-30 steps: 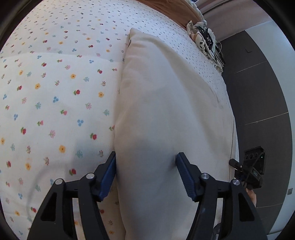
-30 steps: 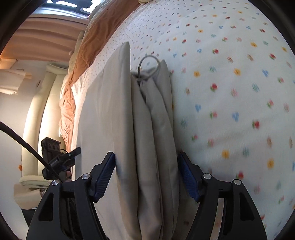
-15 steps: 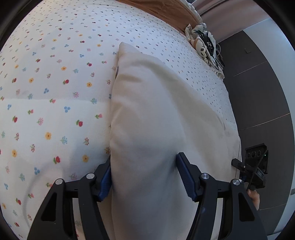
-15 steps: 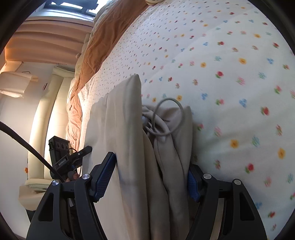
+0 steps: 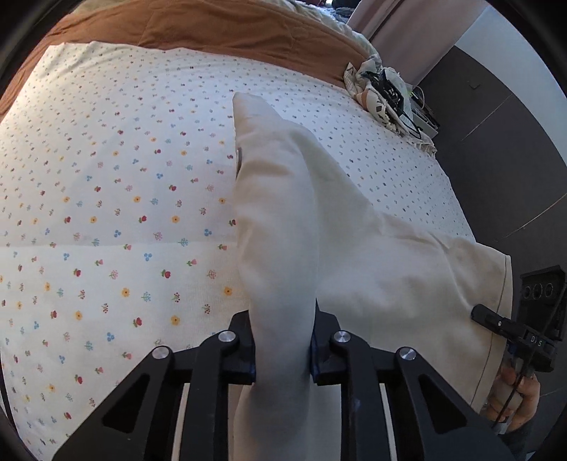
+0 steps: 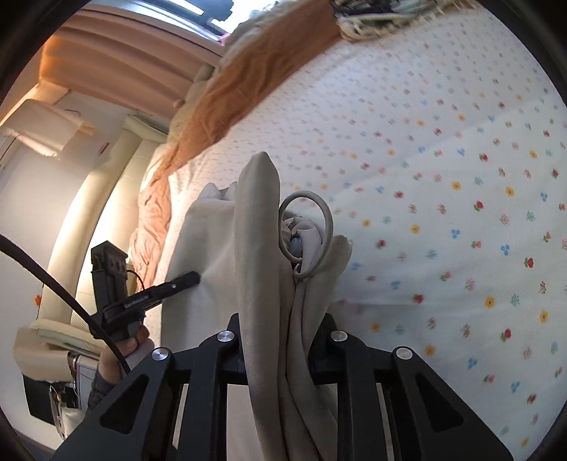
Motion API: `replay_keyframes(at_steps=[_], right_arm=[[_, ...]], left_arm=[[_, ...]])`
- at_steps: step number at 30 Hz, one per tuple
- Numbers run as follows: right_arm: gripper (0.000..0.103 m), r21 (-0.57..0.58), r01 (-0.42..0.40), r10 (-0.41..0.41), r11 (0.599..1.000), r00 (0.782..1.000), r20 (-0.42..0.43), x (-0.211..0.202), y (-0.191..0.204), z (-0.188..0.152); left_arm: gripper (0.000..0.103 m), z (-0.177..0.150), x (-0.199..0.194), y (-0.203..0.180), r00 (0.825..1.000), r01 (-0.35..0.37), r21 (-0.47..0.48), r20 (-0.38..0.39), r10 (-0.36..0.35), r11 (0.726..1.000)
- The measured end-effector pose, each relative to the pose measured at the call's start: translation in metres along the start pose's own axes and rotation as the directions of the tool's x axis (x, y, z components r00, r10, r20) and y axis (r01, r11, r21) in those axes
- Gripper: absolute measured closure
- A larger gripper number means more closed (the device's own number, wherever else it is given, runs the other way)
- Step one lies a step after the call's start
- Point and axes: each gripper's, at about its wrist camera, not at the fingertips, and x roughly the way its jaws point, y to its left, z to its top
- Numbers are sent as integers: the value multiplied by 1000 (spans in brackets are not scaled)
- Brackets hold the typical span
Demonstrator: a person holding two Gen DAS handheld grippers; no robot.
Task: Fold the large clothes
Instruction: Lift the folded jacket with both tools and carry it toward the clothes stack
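Observation:
A cream garment (image 5: 372, 255) lies on the flowered bed sheet (image 5: 106, 212). My left gripper (image 5: 281, 340) is shut on a bunched fold of the garment, which rises in a ridge ahead of the fingers. In the right wrist view my right gripper (image 6: 280, 340) is shut on the garment's (image 6: 258, 227) layered edge, where a grey drawstring loop (image 6: 312, 220) sticks out. The other hand-held gripper shows at the right edge of the left view (image 5: 524, 319) and at the left of the right view (image 6: 117, 283).
An orange-brown blanket (image 5: 212, 32) lies along the far side of the bed. A patterned cloth with dark cables (image 5: 386, 88) sits at the bed's far right corner. Dark floor (image 5: 514, 149) lies beyond the bed edge. Curtains (image 6: 106, 71) and a cream sofa (image 6: 81, 212) stand left in the right view.
Both grippers closed from open onto the garment and lifted it, bunching the cloth into narrow ridges. Both views tilted up, so more of the bed and blanket shows.

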Motion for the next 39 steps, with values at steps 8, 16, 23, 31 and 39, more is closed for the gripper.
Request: replay_keyframes(at_steps=[8,16,23,31,39], right_arm=[[88,-89,-13,20,996,996,84,-53,60,-30],[88,-161,-37,64,986,984,167,-113,112,-63],[89,-266,-58,116,962,972,205,-143,169,-93],[89,-352,-141,219,925,957,191,-149,235,-119],[89,-426,-220,288,878,952,100,-117,288,-138]], left_arm=[[83,-7,-74,-14,994,19,28,106,-22,999],[85,-28,-172,-21,965,43,60,256,-57,997],[85,-49,-266,-20,927,12,62,374,-34,998],[86,-72,-365,9,894,-26,32,449,9,999],[87,-106,-440,74,851,-71,-50,517,87,996]])
